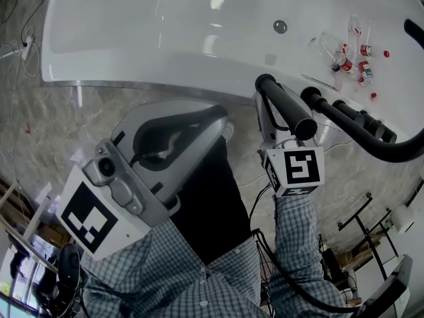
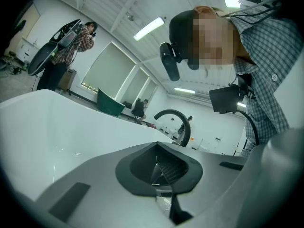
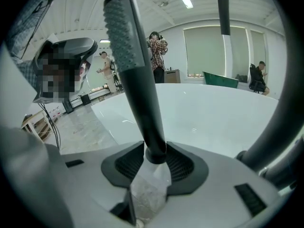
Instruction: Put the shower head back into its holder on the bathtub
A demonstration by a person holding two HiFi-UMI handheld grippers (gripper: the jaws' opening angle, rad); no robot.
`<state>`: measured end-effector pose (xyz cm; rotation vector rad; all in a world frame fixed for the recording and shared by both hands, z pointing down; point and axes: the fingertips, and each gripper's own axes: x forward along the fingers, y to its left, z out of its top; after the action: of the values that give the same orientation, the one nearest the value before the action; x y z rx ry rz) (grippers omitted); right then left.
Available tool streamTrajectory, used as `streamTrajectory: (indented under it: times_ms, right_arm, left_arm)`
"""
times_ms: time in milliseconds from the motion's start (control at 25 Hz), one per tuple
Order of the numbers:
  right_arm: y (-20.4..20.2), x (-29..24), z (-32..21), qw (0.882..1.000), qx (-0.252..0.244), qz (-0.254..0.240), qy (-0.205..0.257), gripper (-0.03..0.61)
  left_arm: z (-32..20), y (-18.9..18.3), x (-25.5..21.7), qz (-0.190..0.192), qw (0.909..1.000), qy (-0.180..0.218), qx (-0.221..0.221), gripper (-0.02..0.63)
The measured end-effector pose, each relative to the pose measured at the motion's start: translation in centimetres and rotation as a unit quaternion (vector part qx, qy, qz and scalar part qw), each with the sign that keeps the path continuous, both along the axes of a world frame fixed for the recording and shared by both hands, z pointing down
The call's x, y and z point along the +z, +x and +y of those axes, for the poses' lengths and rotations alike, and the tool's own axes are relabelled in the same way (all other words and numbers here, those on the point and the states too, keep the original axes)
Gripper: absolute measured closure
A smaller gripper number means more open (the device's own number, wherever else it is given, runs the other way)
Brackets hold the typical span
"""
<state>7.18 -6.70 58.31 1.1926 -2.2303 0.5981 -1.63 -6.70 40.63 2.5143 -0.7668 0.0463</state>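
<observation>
**Item 1, left gripper** (image 1: 192, 121). Nearest the person, low at the head view's left, its marker cube toward the checked sleeve (image 1: 199, 283). Jaws closed on each other with nothing between them. It is idle and angled up toward the ceiling.

**Item 2, right gripper** (image 3: 154, 156). Just right of centre. Jaws closed partway, clamped on the narrow lower end of the shower head (image 3: 137, 89).

**Item 3, shower head.** Black, wand-shaped.
- Location: held in the air in the right jaws, over the marble floor (image 1: 73, 124) by the near edge of the bathtub (image 1: 165, 38). It sits just left of the black curved fixture (image 1: 371, 134).
- Long axis: rises steeply from the jaws, leaning back toward the person.
- Spray end: uppermost, with its dimpled face turned to the gripper's camera.

**Item 4, black curved fixture.** Stands at the tub's right end and has several collars along it. The holder is probably here, though it cannot be picked out for certain.

**Item 5, bathtub.** White, with a drain (image 1: 280, 26) in its basin. A cluster of small red-capped bottles (image 1: 351, 61) lies at the far right.

**Status.** The shower head is grasped and lifted but not seated. What remains, by my reading:
- Carry it right to the fixture.
- Align the lower end with the holder.
- Lower it in.
- Release.
</observation>
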Motion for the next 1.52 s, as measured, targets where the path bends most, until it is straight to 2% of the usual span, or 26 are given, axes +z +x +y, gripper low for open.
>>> streamTrajectory:
  times_ms: [120,360,520,600,760,1000,1320,1520]
  right_arm:
    - [0.5,-0.2,0.6,1.000,0.001,0.005,-0.005,0.449]
    - [2.0,-1.9,1.6,0.999,0.036,-0.007,0.000,0.452]
    - [2.5,-3.4,2.2,0.999,0.044,-0.011,0.009,0.533]
    - [2.4,-4.7,2.4,0.999,0.048,-0.016,0.019,0.547]
    - [2.3,-8.9,3.7,0.996,0.070,-0.037,0.030,0.558]
    - [3.3,-15.6,3.9,0.991,0.111,-0.067,0.044,0.558]
    - [4.5,-26.9,4.5,0.979,0.157,-0.094,0.091,0.560]
    - [5.3,-33.8,4.8,0.973,0.154,-0.105,0.135,0.560]
  left_arm:
    - [0.1,0.3,-0.3,-0.002,1.0000,0.000,0.001,0.606]
    - [0.4,0.6,-1.3,-0.002,1.0000,0.003,0.001,0.606]
    - [0.9,0.7,-2.0,-0.003,1.0000,0.004,0.004,0.606]
    - [1.1,0.7,-2.8,-0.004,0.9999,0.009,0.008,0.606]
    - [2.4,0.7,-6.0,-0.002,0.9998,0.018,0.010,0.606]
    - [1.6,1.4,-12.4,0.016,0.9990,0.039,0.014,0.606]
    - [4.3,1.5,-20.1,-0.007,0.9952,0.077,0.060,0.606]
    - [4.5,1.8,-25.4,-0.001,0.9917,0.111,0.064,0.606]
